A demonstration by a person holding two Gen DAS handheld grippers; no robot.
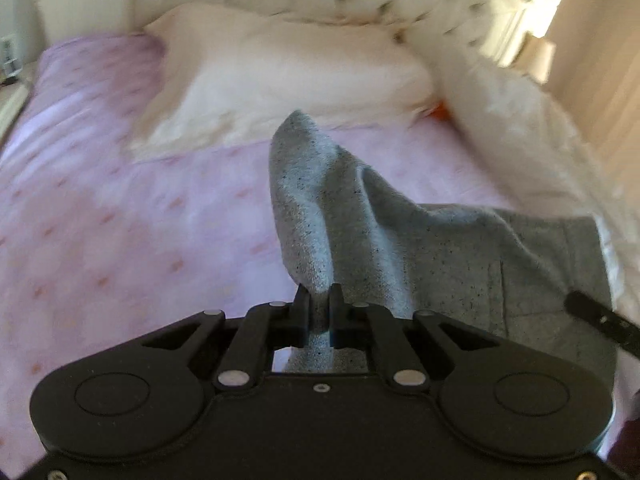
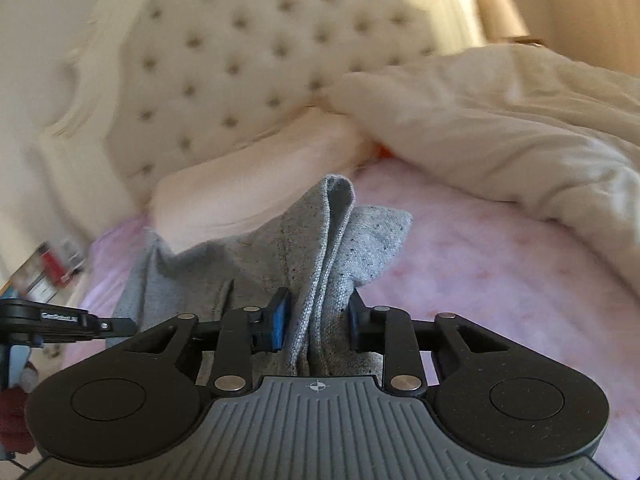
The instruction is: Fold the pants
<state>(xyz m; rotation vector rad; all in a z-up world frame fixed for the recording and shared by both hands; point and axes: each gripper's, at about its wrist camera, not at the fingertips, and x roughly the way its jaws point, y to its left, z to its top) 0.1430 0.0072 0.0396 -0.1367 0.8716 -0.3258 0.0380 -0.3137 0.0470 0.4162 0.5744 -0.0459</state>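
Note:
Grey speckled pants lie partly on a pink bed sheet and are lifted at two points. My left gripper is shut on a bunched fold of the pants, which rises in a peak ahead of it. My right gripper is shut on a thick folded edge of the pants, held above the sheet. The right gripper's tip shows at the right of the left wrist view; the left gripper shows at the left of the right wrist view.
A cream pillow and a tufted headboard lie ahead. A white duvet is bunched on the right side of the bed. A nightstand with small items stands at the left.

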